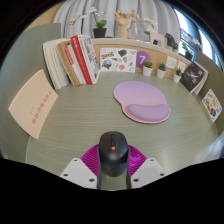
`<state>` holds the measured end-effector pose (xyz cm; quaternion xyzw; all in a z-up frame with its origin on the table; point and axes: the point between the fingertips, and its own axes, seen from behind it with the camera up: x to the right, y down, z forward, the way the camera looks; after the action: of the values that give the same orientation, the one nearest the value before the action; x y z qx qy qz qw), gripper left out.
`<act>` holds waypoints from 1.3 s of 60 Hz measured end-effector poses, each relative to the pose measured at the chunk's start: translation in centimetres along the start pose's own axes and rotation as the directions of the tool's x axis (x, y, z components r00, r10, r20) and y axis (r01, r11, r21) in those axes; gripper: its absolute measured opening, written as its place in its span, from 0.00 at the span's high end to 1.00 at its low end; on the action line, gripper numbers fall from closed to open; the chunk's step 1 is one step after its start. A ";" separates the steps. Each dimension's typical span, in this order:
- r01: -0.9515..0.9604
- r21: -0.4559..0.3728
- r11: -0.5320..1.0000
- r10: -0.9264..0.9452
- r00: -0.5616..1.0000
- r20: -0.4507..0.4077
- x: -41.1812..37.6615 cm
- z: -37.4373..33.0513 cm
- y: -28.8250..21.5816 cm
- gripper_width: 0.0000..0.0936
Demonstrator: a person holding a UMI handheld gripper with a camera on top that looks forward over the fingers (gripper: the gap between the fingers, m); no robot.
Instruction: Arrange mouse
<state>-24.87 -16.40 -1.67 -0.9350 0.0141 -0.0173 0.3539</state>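
A black computer mouse (113, 151) with an orange mark by its wheel sits between my gripper's (112, 160) two fingers. Both magenta pads (92, 157) press against its sides, so the gripper is shut on it. The mouse is held low over the pale wooden table (80, 125). A lilac mouse pad (141, 101) with a wrist rest lies on the table beyond the fingers, a little to the right.
A row of books (72, 60) stands at the back left. A pale board (33, 101) leans at the left. Small potted plants (148, 68) and picture cards (193, 77) line the back and right side.
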 end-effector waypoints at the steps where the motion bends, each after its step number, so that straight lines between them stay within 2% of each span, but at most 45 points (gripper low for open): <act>1: 0.006 -0.003 1.000 -0.006 1.000 0.001 -0.1 -0.1 -0.1 0.64; 6: 0.029 0.005 1.000 -0.029 1.000 -0.003 -0.2 -1.7 -2.4 0.64; 25: -0.020 0.334 0.942 0.051 0.995 -0.083 6.6 -7.6 -24.8 0.65; 31: -0.030 0.364 0.931 0.063 0.995 -0.078 9.5 -5.7 -28.7 0.64; 36: -0.050 0.332 0.942 0.073 0.996 -0.056 11.1 -1.7 -29.3 0.65; 48: -0.044 0.128 0.991 0.044 0.999 0.000 12.7 9.4 -23.6 0.65; 63: -0.007 -0.033 0.999 0.009 0.998 0.060 12.0 14.5 -16.5 0.63; 68: -0.032 -0.005 0.999 0.032 0.998 0.050 12.0 14.6 -16.6 0.61; 78: -0.022 -0.020 1.000 0.023 0.999 0.039 12.0 14.8 -16.5 0.46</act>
<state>-11.98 5.32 -1.55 -0.9384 0.0180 0.0053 0.3449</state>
